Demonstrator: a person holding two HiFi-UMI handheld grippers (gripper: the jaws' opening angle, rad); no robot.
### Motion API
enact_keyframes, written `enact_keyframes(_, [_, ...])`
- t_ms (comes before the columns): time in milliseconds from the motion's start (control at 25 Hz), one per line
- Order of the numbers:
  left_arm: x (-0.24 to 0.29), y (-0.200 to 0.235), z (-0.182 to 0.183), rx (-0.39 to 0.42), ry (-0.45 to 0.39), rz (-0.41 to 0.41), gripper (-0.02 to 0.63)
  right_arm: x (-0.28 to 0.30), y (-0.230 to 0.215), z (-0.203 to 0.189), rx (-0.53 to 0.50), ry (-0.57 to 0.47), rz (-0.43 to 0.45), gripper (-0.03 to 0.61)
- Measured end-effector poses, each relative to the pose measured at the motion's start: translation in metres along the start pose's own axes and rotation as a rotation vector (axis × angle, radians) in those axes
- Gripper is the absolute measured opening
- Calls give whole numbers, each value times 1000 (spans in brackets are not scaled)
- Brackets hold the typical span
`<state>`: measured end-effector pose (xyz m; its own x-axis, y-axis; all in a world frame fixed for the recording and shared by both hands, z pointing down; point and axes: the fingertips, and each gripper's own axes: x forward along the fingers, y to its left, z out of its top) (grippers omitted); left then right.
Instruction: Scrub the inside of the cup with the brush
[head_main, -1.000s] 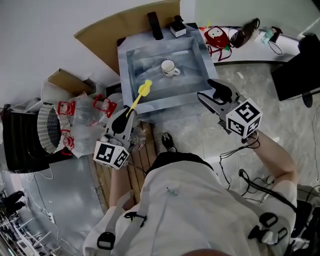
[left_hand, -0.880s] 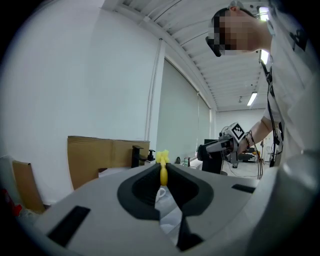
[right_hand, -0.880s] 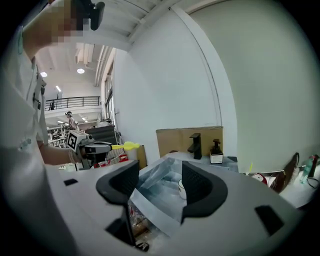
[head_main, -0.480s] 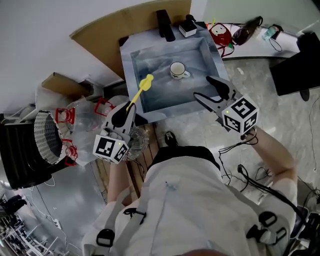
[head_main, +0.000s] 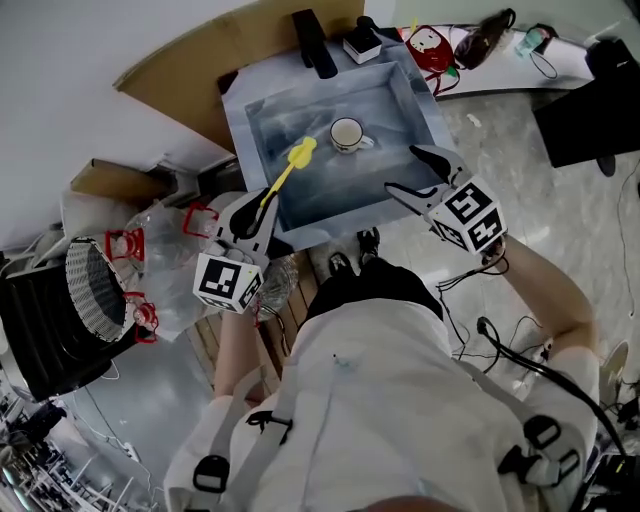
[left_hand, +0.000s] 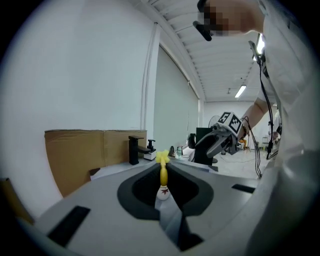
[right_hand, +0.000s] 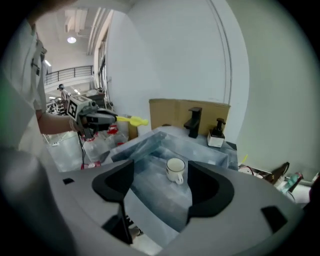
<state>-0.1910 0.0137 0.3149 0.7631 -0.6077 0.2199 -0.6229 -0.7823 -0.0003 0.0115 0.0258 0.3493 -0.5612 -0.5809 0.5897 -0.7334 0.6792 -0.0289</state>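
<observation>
1. Cup (head_main: 347, 133) stands upright on the floor of the sink (head_main: 330, 190), towards the far side, mouth up and handle pointing right. That leaves the inside open from above.
2. Brush (head_main: 283, 178) is yellow, with its head out over the near-left part of the sink. It is well apart from the cup and not yet inside it, so the scrubbing has not begun.
3. Left gripper (head_main: 255, 212) is clamped on the lower end of the brush handle. The brush runs straight out along the jaws, so it probably reaches the cup without the gripper entering the sink.
4. Right gripper (head_main: 405, 168) hovers at the near-right edge of the sink, aimed at the cup. Its jaws are opening wide with nothing between the pads, and the cup is lined up beyond them. This looks like preparation to grasp and steady the cup.
5. Faucet (head_main: 312, 42) and a soap bottle (head_main: 360, 42) stand on the back edge of the sink, away from both grippers.
</observation>
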Motion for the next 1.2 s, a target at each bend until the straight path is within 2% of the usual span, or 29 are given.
enact_keyframes(80, [11,3,-3,51,39,28,38,15,-13,-13,2,78,6,328])
enact_keyframes(160, [23,4,-7,76,80,36,38,31,-24,-20,0,109,32,334])
enact_keyframes(440, [81,2,-29,41,203,-8,38,86,-49,-43,-76,177,143,367])
enact_keyframes(640, [113,3,-48,78,297,-9,38,123,-61,-70,-120,252,212,376])
enact_keyframes(760, [128,2,-53,80,335,-4,39,141,-68,-86,-130,309,231,376])
enact_keyframes(920, [140,2,-58,96,379,-8,39,161,-77,-99,-215,393,225,376])
enact_keyframes(1200, [149,17,-74,53,429,-3,39,192,-72,-110,-236,445,286,376])
